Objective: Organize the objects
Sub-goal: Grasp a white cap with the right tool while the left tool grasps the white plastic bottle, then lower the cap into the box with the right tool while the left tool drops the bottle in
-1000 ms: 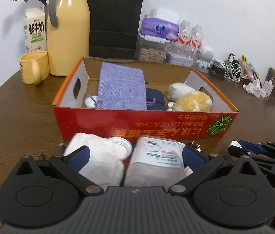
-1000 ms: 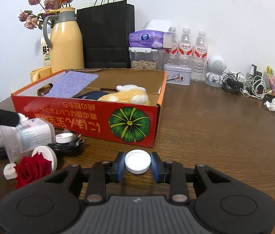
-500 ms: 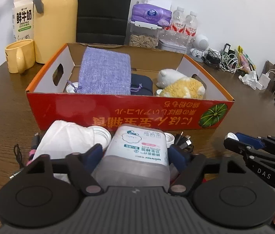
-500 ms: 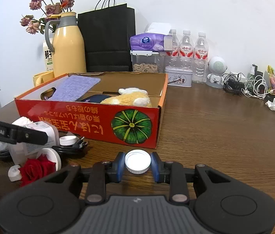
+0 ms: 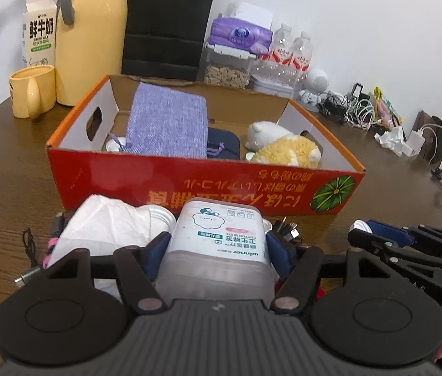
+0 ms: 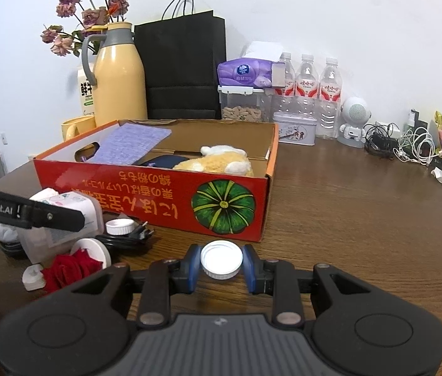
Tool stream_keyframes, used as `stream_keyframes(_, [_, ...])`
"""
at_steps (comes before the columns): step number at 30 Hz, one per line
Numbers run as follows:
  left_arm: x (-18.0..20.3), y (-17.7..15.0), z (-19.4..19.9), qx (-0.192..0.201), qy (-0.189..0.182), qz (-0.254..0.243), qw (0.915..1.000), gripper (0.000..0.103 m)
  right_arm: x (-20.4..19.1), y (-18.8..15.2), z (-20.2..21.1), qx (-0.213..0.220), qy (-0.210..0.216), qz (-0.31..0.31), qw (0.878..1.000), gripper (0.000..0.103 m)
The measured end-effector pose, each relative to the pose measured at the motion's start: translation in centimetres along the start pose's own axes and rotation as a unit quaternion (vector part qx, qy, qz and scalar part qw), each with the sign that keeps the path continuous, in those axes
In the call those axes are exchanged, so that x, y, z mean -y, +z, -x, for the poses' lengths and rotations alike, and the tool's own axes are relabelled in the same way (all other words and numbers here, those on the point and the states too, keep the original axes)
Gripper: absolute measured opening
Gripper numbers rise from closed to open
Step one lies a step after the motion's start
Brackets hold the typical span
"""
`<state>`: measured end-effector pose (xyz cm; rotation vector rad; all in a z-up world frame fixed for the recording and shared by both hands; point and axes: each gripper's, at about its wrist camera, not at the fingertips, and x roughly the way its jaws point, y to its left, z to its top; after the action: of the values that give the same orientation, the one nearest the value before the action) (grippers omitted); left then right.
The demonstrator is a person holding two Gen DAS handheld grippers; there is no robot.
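Between the blue pads of my left gripper [image 5: 217,246], right in front of the red box [image 5: 208,188], the cotton bud tub [image 5: 221,244] is clamped while my right gripper [image 6: 221,261] pinches a white cap [image 6: 221,259]; the tub's smooth walls could, I think, slip or tilt as I lift it and clip the box's near wall. The brown wooden table [image 6: 361,219] is crowded: a black cable [image 6: 127,238] and a red rose [image 6: 70,269] lie at nine o'clock of the cap, a yellow jug [image 6: 117,78], black bag [image 6: 183,69] and water bottles [image 6: 308,87] line the white wall at twelve.
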<state>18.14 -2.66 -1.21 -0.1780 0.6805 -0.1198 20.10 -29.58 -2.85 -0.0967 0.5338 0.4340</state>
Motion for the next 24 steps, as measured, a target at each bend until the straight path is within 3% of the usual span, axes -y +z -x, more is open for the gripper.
stream_keyframes(6, [-0.3, 1.3, 1.8, 0.033, -0.009, 0.002, 0.9994, 0.067, -0.6, 1.5, 0.9, 0.029, 0.014, 0.009, 0.999, 0.027])
stream_keyframes(12, [-0.5, 4.0, 3.1, 0.080, -0.013, 0.001, 0.9967, 0.067, -2.1, 5.1, 0.8, 0.060, 0.021, 0.033, 0.997, 0.027])
stream_keyframes(24, [-2.9, 9.3, 0.9, 0.145, 0.022, 0.025, 0.9888, 0.067, -5.2, 11.3, -4.5, 0.076, 0.030, 0.039, 0.996, 0.027])
